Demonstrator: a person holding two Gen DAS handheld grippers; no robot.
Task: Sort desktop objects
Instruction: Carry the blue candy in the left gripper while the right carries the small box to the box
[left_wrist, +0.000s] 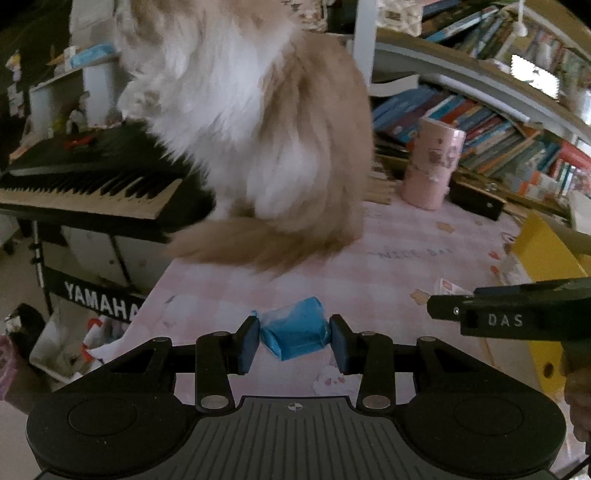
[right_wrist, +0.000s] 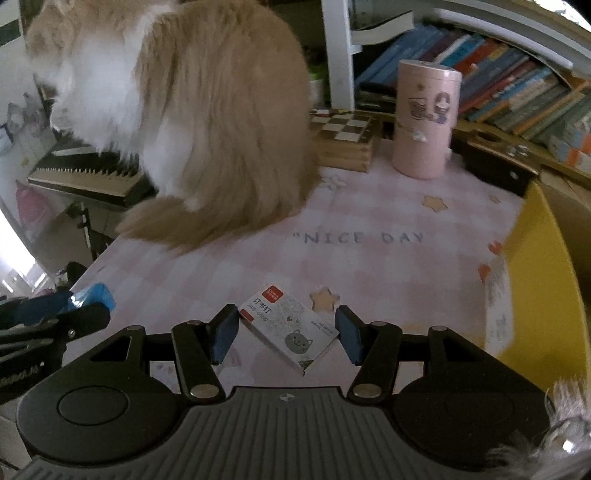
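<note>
Staple box (right_wrist: 290, 334) diagonal, tissue pack (left_wrist: 294, 333) crosswise

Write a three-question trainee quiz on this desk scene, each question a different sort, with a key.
1. True or false: the left gripper straddles a yellow box.
2. Multiple choice: what lies between the right gripper fingers? A) staple box B) chessboard C) pink canister
3. Fill in: the animal sitting on the pink desk mat is a ____.

Key: 1. False; it straddles a blue packet. 2. A. 3. cat.
</note>
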